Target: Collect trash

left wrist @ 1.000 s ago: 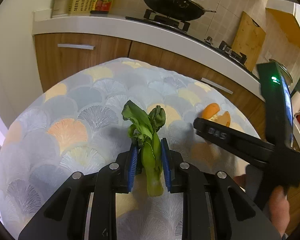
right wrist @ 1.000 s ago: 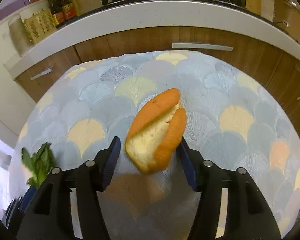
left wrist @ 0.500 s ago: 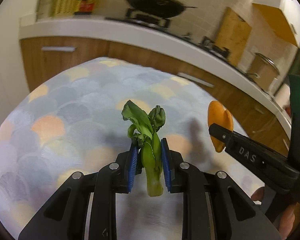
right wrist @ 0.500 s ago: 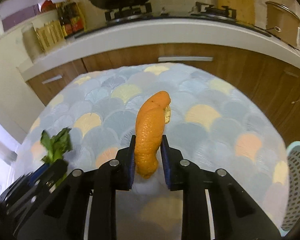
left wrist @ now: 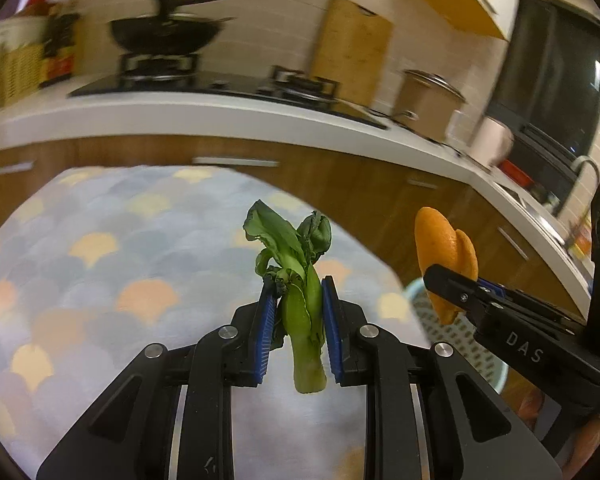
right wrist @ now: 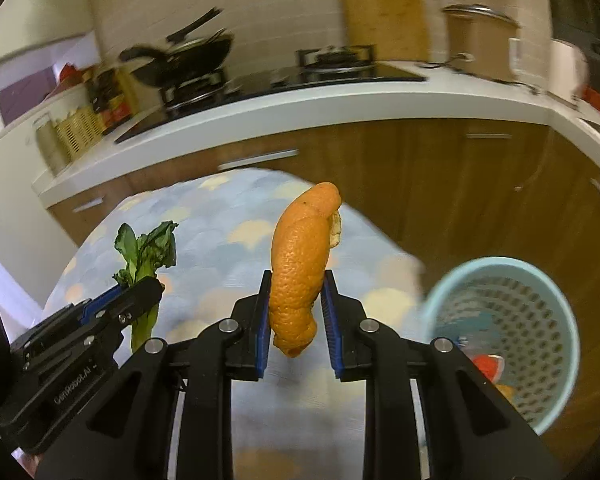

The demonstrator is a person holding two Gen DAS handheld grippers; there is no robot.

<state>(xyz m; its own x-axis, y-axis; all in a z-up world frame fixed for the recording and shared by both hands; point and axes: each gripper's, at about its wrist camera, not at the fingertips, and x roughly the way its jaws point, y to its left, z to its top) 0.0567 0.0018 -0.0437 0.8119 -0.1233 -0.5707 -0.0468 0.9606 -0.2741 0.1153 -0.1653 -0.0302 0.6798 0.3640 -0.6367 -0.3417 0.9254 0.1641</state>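
Note:
My left gripper (left wrist: 298, 312) is shut on a wilted green vegetable stalk (left wrist: 300, 280) and holds it upright above the patterned table (left wrist: 100, 272). My right gripper (right wrist: 294, 308) is shut on a curled orange peel (right wrist: 300, 264), also lifted off the table. The peel shows at the right in the left wrist view (left wrist: 444, 252); the vegetable shows at the left in the right wrist view (right wrist: 148, 252). A light blue perforated waste basket (right wrist: 508, 336) stands beside the table at lower right, with some scraps inside. It peeks out behind the right gripper in the left wrist view (left wrist: 460, 340).
A round table with a pastel scallop cloth lies under both grippers. Behind it runs a wooden-fronted kitchen counter (right wrist: 340, 108) with a hob, a black wok (left wrist: 164, 36), a pot (right wrist: 476, 40) and a cutting board (left wrist: 352, 44).
Both grippers have lifted and swung to the right with their loads. The right gripper closed on the orange peel. The blue basket has come into view.

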